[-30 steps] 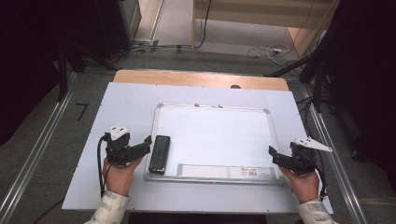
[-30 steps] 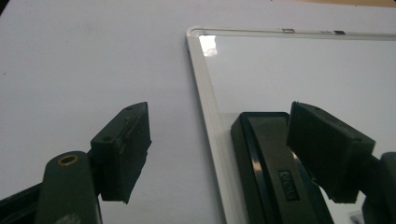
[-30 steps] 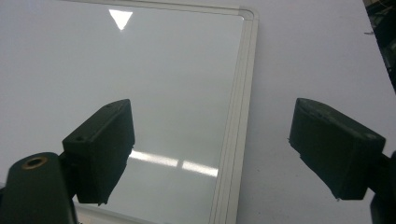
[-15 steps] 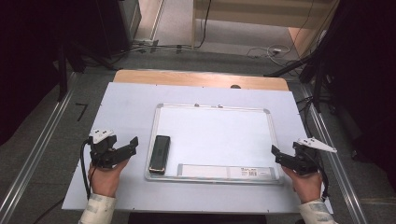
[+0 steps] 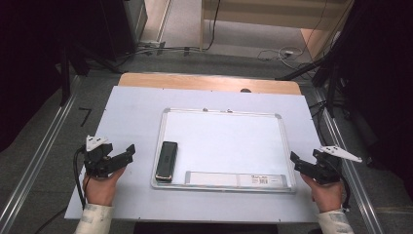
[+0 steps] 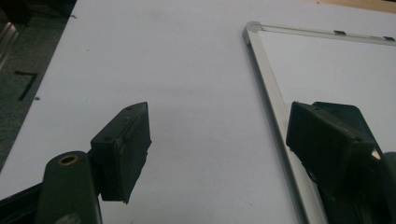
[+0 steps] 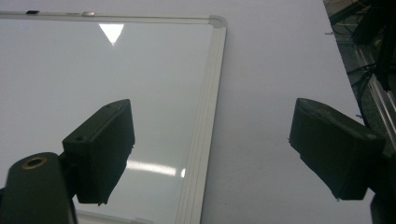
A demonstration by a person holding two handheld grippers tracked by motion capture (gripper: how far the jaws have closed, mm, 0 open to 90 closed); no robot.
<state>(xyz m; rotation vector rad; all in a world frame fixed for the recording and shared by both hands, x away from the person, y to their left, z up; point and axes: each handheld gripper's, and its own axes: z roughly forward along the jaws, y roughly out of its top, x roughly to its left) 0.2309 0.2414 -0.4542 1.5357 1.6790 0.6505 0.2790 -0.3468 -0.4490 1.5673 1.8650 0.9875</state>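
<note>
A silver-framed rectangular whiteboard (image 5: 229, 141) lies flat on the white counter (image 5: 131, 112), a black oblong eraser (image 5: 166, 160) resting near its left edge. The left tongs (image 5: 127, 154) and right tongs (image 5: 295, 161), both spread wide and empty, flank the board's near corners.

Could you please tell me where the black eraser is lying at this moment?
In the high view, the black eraser lies on the whiteboard along its left edge, near the front-left corner, closest to the left gripper.
</note>
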